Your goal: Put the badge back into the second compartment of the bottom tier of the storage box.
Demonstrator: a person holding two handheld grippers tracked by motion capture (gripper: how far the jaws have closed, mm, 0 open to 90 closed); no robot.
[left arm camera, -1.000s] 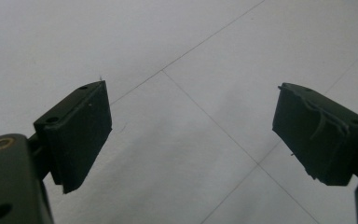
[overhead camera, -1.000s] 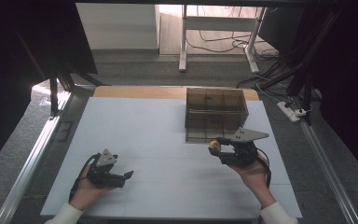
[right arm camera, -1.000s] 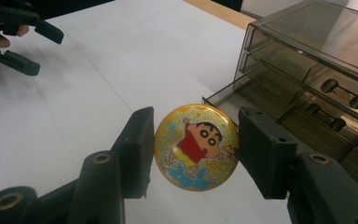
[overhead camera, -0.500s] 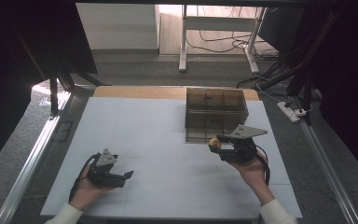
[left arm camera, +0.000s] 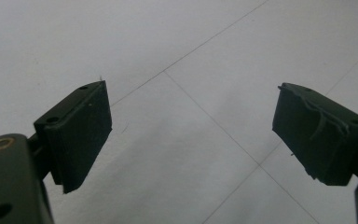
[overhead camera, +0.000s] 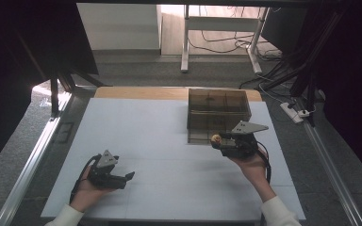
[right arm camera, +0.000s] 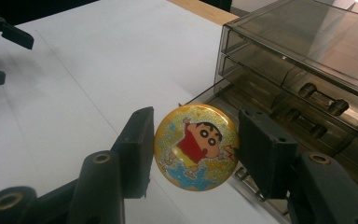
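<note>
The right gripper (right arm camera: 193,154) clamps a round cartoon badge (right arm camera: 196,146) (glittery yellow) at centre frame, just before the smoky drawer box (right arm camera: 307,70) at upper right. The left gripper (left arm camera: 193,135), jaws wide, hangs over the white table (left arm camera: 168,46).

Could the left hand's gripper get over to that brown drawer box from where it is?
Probably yes. The left gripper sits open and holds nothing, and bare white table lies between it and the drawer box. Only the right gripper, clamped on a round badge, crowds the box's front.
</note>
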